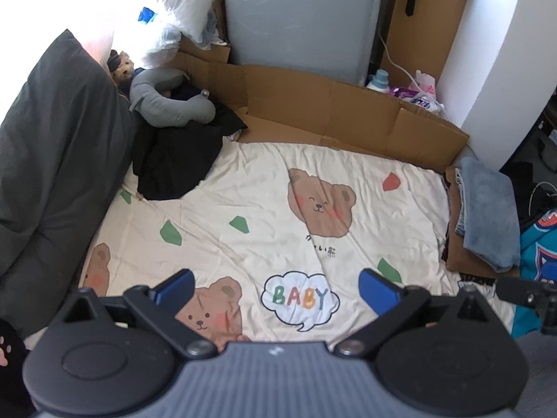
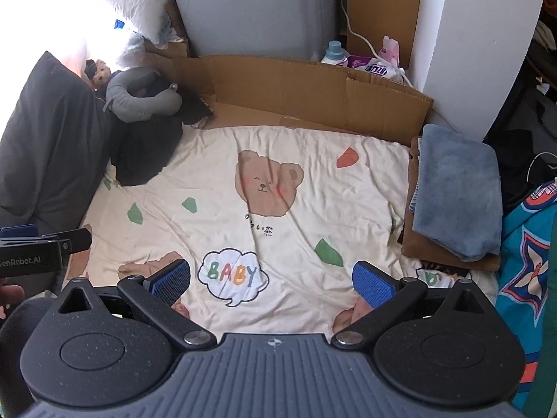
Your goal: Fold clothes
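On the bed, over the cream bear-print sheet (image 1: pixel 243 188), we hold the left gripper (image 1: pixel 276 287) and right gripper (image 2: pixel 271 277), both with jaws spread wide and empty. We list: a crumpled black garment (image 1: pixel 174 163) at the far left beside a grey neck pillow (image 1: pixel 167 104); a folded blue-grey towel (image 2: pixel 456 188) atop a brown folded cloth (image 2: pixel 449 256) at the right edge; a teal patterned garment (image 2: pixel 525 264) beyond it.

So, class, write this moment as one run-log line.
left gripper: open, empty | right gripper: open, empty | folded stack: bed's right edge | black clothes: unfolded, far left
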